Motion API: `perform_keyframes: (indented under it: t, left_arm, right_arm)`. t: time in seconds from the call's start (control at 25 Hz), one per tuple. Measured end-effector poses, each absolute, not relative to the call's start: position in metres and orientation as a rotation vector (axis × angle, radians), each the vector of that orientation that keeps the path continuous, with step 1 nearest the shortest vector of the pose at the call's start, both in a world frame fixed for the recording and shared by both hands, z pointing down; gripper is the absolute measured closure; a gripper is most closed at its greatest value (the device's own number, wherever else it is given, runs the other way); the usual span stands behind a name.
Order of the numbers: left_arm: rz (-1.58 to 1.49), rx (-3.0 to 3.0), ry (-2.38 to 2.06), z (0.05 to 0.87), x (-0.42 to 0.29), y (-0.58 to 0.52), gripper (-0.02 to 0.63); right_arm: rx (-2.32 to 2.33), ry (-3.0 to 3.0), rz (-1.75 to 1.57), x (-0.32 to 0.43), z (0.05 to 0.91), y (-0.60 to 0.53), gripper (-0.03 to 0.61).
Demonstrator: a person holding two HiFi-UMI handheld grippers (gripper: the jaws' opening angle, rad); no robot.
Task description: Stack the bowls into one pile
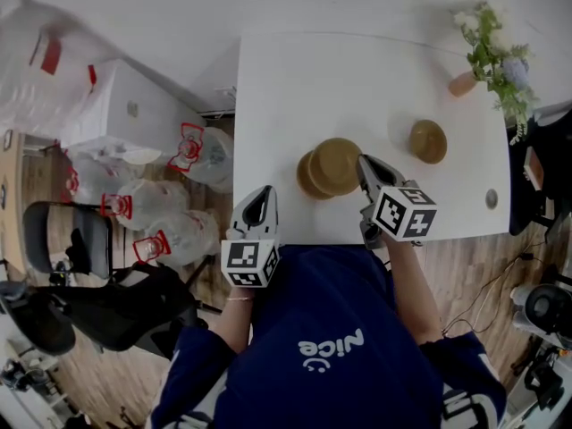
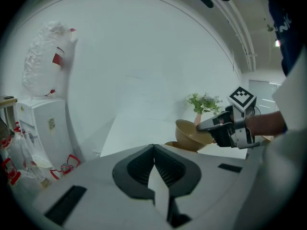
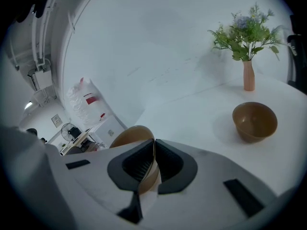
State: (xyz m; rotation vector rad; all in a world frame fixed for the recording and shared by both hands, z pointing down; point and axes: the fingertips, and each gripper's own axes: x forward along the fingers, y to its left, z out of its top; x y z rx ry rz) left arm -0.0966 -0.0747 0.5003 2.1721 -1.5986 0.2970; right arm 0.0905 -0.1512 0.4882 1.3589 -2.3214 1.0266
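1. Bowl (image 1: 338,165), brown, tilted, rim pinched by right gripper (image 1: 365,166), over second bowl (image 1: 307,179) on table (image 1: 357,70).
2. Third bowl (image 1: 428,140) empty, well apart.
3. Left gripper (image 1: 259,206) clenched, empty.

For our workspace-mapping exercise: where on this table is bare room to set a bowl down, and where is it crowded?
Free: the far-left stretch of the table, beyond the held bowl, and the gap between that and the lone bowl. Crowded: the far-right corner by the vase, and the near edge around the right gripper.
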Motion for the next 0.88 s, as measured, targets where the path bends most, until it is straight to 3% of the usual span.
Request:
perform_keyframes:
  t: [0.88]
  left_arm:
    - [0.296,2.133,-1.650,0.503,-0.117,-0.077,0.595]
  right_arm:
    - [1.212,-2.246,0.937,0.055,0.530,-0.141,0.543]
